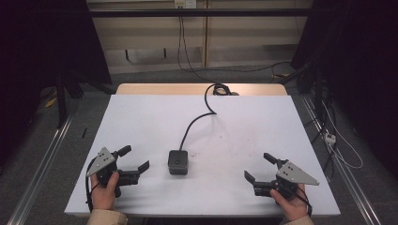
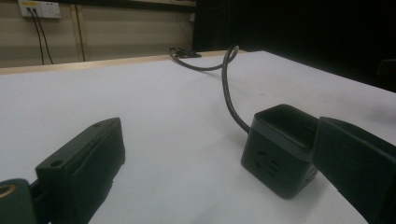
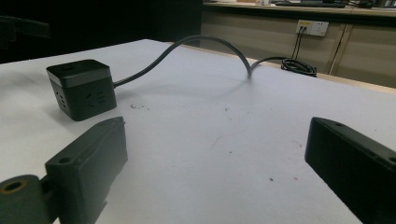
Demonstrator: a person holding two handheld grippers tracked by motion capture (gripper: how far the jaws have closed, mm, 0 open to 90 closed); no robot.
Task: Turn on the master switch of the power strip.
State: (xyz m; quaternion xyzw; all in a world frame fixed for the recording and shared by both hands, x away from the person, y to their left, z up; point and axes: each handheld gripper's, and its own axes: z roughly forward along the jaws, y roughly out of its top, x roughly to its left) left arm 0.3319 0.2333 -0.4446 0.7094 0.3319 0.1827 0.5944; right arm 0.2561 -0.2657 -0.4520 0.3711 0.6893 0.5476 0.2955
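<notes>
White and nearly bare, the surface [image 1: 141,122] lies before us. At its near left edge our left hand [image 1: 104,190] holds the left gripper [image 1: 134,159] low, aimed inward, jaws spread with nothing between them. Between the grippers sits the black socket cube [image 1: 178,162], its cable [image 1: 197,119] running to the far edge. Our right hand [image 1: 290,202] mirrors this, right gripper [image 1: 259,168] jaws spread, empty.

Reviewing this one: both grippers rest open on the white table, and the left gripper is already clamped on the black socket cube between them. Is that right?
Not quite. The left gripper is not clamped on the black socket cube: the high view shows its jaws spread, with bare white table between it and the cube. The rest holds: the right gripper is open too, and the cube sits between the two grippers.
</notes>
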